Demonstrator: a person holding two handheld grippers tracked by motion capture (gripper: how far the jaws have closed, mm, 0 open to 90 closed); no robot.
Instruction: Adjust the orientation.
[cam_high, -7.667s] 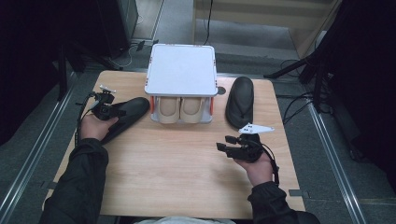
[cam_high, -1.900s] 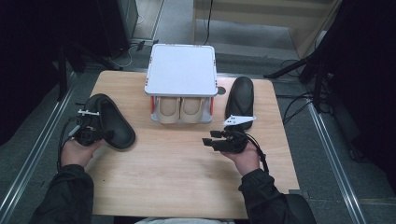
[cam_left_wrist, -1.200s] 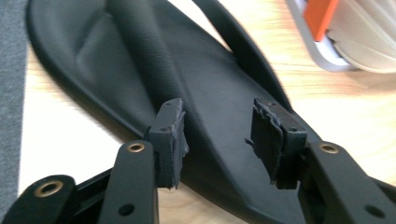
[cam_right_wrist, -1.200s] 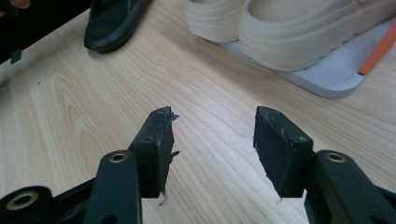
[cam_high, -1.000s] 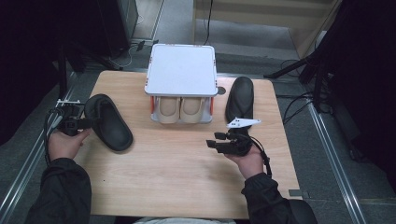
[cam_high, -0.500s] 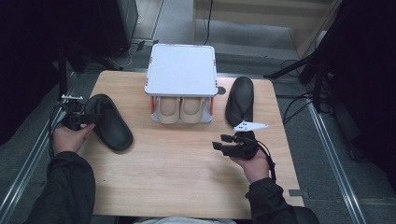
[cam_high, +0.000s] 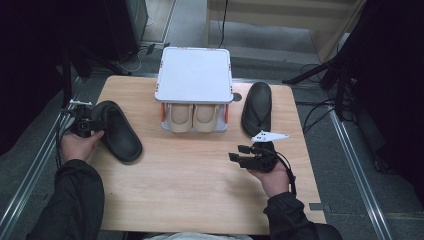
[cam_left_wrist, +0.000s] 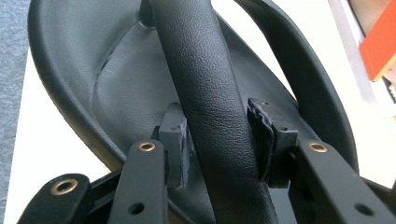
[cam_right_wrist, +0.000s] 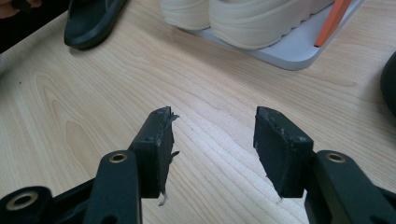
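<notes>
A black sandal (cam_high: 122, 137) lies sole down at the table's left side. My left gripper (cam_high: 92, 122) is at its far end. In the left gripper view the sandal's strap (cam_left_wrist: 205, 84) runs between the jaws of the left gripper (cam_left_wrist: 219, 126). The jaws have just been closing and both pads touch the strap's sides. The second black sandal (cam_high: 257, 102) lies at the right of the rack. My right gripper (cam_high: 239, 153) hovers open over bare wood in front of it, with nothing between its jaws (cam_right_wrist: 212, 135).
A white two-level shoe rack (cam_high: 194, 75) with orange posts (cam_right_wrist: 336, 18) stands at the back middle. A pair of cream shoes (cam_high: 192, 117) sits on its lower shelf (cam_right_wrist: 299, 46). The table's left edge is close to my left hand.
The left sandal has been pulled from beside the rack to the table's left. My left gripper has moved in on it and its jaws have narrowed. The right gripper has hardly moved.
</notes>
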